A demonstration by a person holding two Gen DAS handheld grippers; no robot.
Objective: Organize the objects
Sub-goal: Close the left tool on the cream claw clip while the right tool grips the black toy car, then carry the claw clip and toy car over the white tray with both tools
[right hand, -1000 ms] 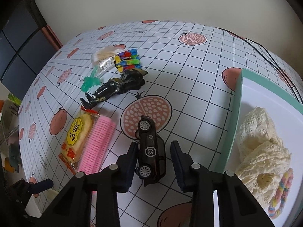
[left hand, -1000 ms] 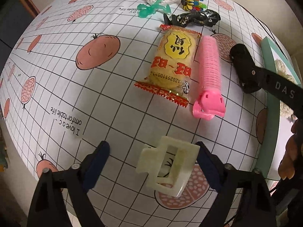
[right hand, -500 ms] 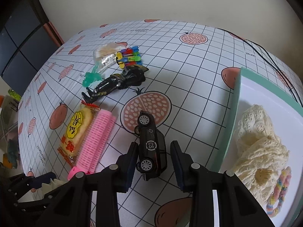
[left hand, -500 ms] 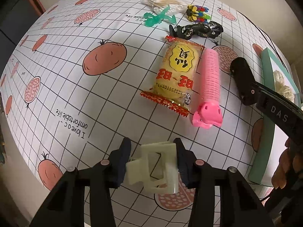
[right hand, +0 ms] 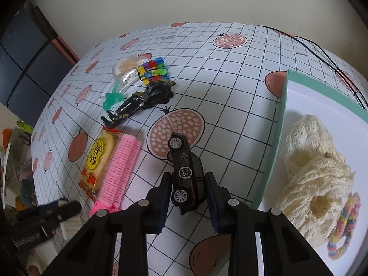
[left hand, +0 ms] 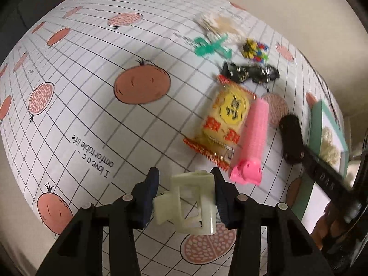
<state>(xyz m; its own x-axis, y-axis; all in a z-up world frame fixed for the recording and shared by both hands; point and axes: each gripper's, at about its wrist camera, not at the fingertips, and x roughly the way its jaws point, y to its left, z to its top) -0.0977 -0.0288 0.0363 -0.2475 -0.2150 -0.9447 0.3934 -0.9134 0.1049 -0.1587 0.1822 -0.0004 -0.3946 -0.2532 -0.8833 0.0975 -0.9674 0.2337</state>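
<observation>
The cream hair claw (left hand: 192,201) sits clamped between the two blue-padded fingers of the left gripper (left hand: 186,197), both pads pressed on its sides, and it appears raised off the tablecloth (left hand: 92,105), above a printed pomegranate slice. The black toy car (right hand: 186,175) is pinched between the fingers of the right gripper (right hand: 188,203), tilted on its side with its wheels facing the camera and its nose up toward another pomegranate print; it appears lifted just clear of the cloth. Just left of the car lies a pink hair roller (right hand: 120,171), touching a yellow snack packet (right hand: 97,161) on its far side. Beyond these lie a black figurine (right hand: 140,102), a green plastic piece (right hand: 112,97), a bundle of coloured clips (right hand: 153,71) and a bag of cotton swabs (right hand: 126,71), grouped close together. To the right of the car stands a green-rimmed tray (right hand: 279,124) holding a cream lace cloth (right hand: 315,161) and a pastel bead bracelet (right hand: 342,230). A black cable (right hand: 322,53) runs over the far corner of the table.
</observation>
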